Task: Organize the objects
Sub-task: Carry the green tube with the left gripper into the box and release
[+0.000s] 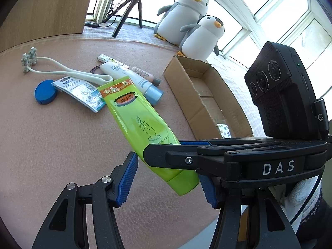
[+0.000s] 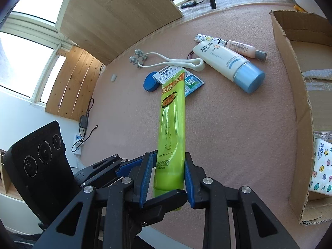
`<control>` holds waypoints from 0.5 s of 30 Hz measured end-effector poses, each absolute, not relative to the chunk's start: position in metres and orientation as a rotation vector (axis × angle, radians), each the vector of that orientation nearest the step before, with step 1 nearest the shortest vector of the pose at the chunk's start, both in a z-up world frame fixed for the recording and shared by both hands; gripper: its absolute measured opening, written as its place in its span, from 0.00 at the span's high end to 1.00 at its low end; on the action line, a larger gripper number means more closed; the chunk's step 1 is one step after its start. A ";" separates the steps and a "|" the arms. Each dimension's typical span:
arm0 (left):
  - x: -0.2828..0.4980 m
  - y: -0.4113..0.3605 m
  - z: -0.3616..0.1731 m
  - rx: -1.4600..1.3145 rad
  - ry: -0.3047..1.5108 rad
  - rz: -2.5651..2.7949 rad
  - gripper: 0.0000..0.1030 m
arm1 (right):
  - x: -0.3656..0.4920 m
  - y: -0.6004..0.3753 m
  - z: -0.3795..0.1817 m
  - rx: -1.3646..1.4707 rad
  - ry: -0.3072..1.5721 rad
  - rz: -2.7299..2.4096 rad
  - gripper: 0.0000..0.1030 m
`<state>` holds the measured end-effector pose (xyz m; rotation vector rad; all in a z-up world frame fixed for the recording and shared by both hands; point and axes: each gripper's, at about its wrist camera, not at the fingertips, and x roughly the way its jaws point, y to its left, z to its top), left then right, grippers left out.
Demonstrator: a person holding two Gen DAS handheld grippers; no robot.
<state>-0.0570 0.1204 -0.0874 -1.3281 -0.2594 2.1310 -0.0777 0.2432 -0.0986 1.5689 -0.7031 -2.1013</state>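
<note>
A lime-green hand cream tube [image 1: 141, 122] [image 2: 171, 132] has my right gripper [image 2: 168, 177] shut on its lower body, blue pads pressed to both sides. In the left wrist view the right gripper [image 1: 164, 148] reaches in from the right across the tube. My left gripper [image 1: 168, 178] stands open, its pads wide apart on either side of the tube's cap end; the left pad is clear of the tube. The tube's crimped end points at the pile of toiletries. An open cardboard box [image 1: 180, 87] [image 2: 296, 103] lies to the right.
On the pink tabletop [image 1: 51, 145] lie a white tube with a blue cap [image 1: 132, 76] [image 2: 228, 62], a small pink bottle [image 2: 244, 49], a white massage roller [image 1: 62, 70], a blue disc [image 1: 45, 92] and a foil packet [image 1: 81, 92]. A tissue pack [image 2: 321, 174] is in the box. Two plush penguins [image 1: 186, 10] sit behind.
</note>
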 end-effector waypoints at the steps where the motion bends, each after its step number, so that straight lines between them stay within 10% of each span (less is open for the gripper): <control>1: -0.056 0.126 -0.083 -1.318 -0.254 2.126 0.41 | -0.076 0.248 -0.095 1.562 -0.710 -2.113 0.74; 15: -0.062 0.236 -0.068 -1.243 -0.153 2.007 0.41 | -0.050 0.346 -0.074 1.505 -0.837 -2.282 0.74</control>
